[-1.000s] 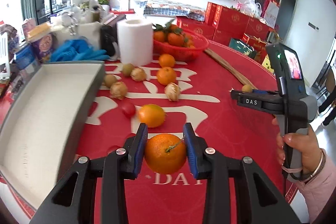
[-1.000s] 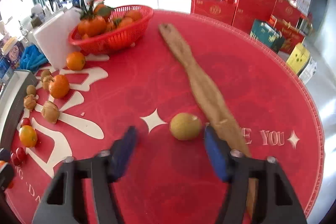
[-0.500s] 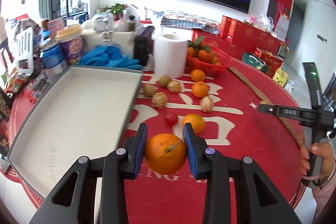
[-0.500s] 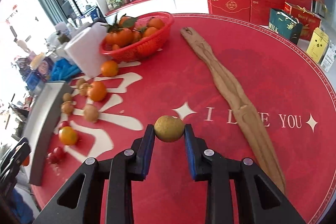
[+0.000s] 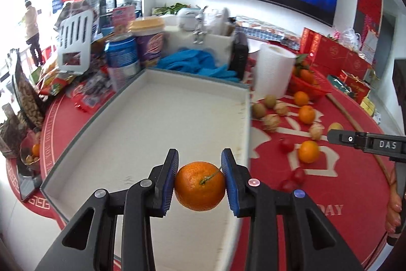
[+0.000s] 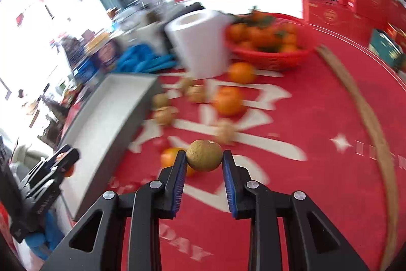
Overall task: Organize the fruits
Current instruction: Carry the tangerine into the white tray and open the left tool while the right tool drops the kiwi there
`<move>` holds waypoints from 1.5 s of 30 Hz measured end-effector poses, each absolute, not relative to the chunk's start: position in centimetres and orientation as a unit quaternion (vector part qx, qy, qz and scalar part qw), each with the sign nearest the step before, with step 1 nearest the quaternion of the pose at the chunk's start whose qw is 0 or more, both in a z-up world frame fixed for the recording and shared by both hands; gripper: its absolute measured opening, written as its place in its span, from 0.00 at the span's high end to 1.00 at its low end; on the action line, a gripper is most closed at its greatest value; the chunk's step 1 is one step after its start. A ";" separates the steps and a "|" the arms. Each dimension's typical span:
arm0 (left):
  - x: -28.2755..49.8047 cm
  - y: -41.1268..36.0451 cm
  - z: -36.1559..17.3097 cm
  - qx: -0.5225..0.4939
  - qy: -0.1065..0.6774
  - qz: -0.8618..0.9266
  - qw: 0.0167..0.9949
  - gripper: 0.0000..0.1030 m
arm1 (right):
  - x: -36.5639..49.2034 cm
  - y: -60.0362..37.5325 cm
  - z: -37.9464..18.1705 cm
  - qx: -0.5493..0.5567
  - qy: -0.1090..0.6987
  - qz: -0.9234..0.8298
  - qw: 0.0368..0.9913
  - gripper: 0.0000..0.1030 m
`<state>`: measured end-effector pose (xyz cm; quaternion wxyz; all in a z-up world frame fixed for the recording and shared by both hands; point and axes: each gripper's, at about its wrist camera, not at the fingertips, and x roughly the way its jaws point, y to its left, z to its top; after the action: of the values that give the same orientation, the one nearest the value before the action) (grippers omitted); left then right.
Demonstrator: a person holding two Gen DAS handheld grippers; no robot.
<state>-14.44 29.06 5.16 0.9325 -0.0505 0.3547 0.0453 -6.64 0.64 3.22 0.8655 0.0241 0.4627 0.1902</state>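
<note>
My left gripper [image 5: 199, 173] is shut on an orange [image 5: 200, 186] with a short stem and holds it above the near part of a white box [image 5: 142, 118], whose floor is bare. My right gripper [image 6: 204, 164] is shut on a small brown-green round fruit [image 6: 204, 155] and carries it above the red tablecloth [image 6: 304, 182], to the right of the box [image 6: 106, 123]. That gripper's black tip [image 5: 365, 142] shows in the left wrist view. Loose oranges [image 5: 307, 151], brown fruits [image 5: 271, 122] and small red fruits [image 5: 286, 144] lie right of the box.
A red basket [image 6: 274, 52] of oranges stands at the back beside a white paper roll [image 6: 200, 42]. A long wooden stick [image 6: 365, 113] lies across the cloth on the right. Blue gloves [image 5: 198, 64], a can [image 5: 121, 60] and a cup [image 5: 149, 40] crowd behind the box.
My left gripper has carried the orange leftward, from above the cloth to above the box. My right gripper closed on the brown-green fruit, lifted it and moved left toward the box.
</note>
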 end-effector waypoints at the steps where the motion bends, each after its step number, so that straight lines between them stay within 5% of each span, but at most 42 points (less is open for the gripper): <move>1: -14.4 29.4 5.0 -0.050 0.355 0.049 0.932 0.63 | -6.6 2.0 3.2 0.018 0.463 0.200 0.863 0.71; 20: -13.4 34.3 1.3 -0.066 0.382 0.074 0.919 0.62 | -5.0 17.0 0.8 -0.064 0.479 0.268 0.834 0.71; 22: -13.6 34.1 1.4 -0.061 0.377 0.076 0.921 0.54 | -4.8 17.6 0.5 -0.071 0.481 0.268 0.831 0.71; 25: -13.9 34.1 1.9 -0.059 0.364 0.081 0.926 0.21 | -4.7 17.9 0.3 -0.076 0.488 0.271 0.826 0.71; 26: -14.1 34.0 2.2 -0.058 0.358 0.084 0.928 0.20 | -4.7 18.1 0.4 -0.078 0.488 0.270 0.826 0.63; 27: -14.3 34.0 2.5 -0.054 0.350 0.087 0.931 0.20 | -4.8 18.0 0.6 -0.079 0.486 0.269 0.828 0.30; 29: -14.3 33.7 2.9 -0.042 0.347 0.091 0.933 0.19 | -5.2 17.5 1.7 -0.063 0.466 0.283 0.836 0.01; 35: -14.9 32.5 4.3 -0.041 0.337 0.078 0.938 0.18 | -6.5 14.1 4.9 -0.069 0.424 0.242 0.870 0.00; 45: -15.9 26.9 6.2 0.001 0.334 -0.006 0.943 0.18 | -6.8 3.1 2.7 -0.017 0.471 0.131 0.872 0.00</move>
<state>-15.95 26.88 6.16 0.9427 0.0007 0.3337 -0.0058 -6.82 3.06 2.73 0.8725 -0.0175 0.4705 0.1307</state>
